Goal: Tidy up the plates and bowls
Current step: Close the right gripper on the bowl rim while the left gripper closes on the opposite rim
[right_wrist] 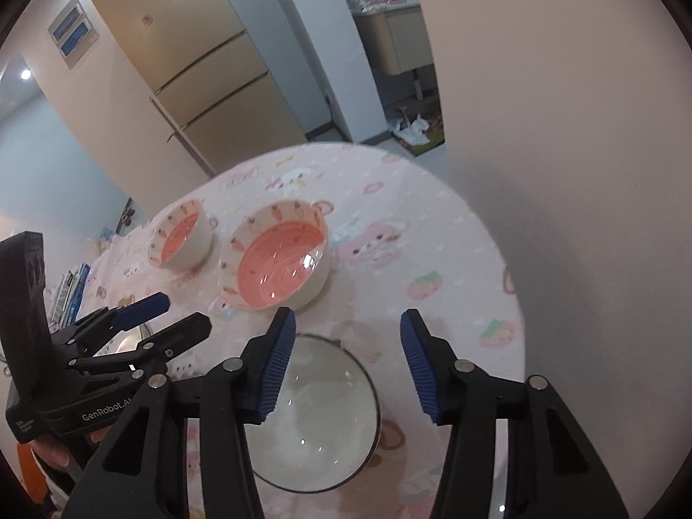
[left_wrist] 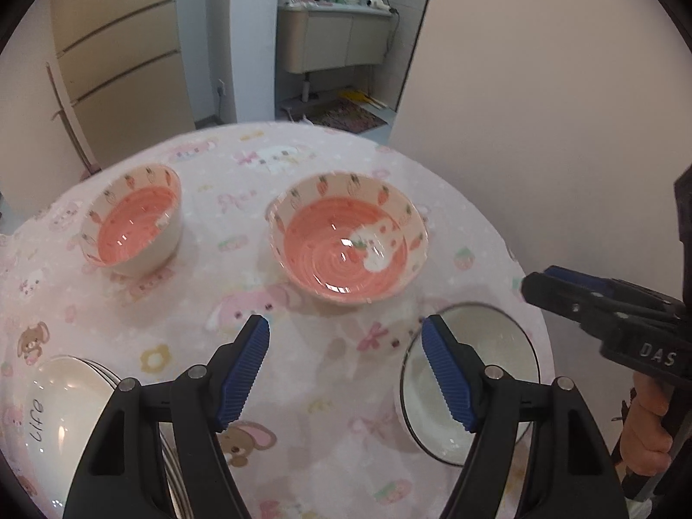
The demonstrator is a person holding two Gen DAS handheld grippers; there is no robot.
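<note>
white bowl (right_wrist: 320, 415) sits right under the right gripper (right_wrist: 346, 363), closer than the left gripper (left_wrist: 346, 372), both gaping with nothing held.

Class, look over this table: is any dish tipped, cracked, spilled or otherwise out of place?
Nothing stands out. The two pink bowls, the white bowl and the plate stack all sit upright, empty and unbroken on the tablecloth.

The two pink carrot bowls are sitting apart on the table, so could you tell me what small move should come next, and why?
Probably reach the left gripper forward to the larger pink bowl. Its jaws are open and empty, pointing at that rim, and the smaller pink bowl stands separately beside it, so nesting them looks likely.
</note>
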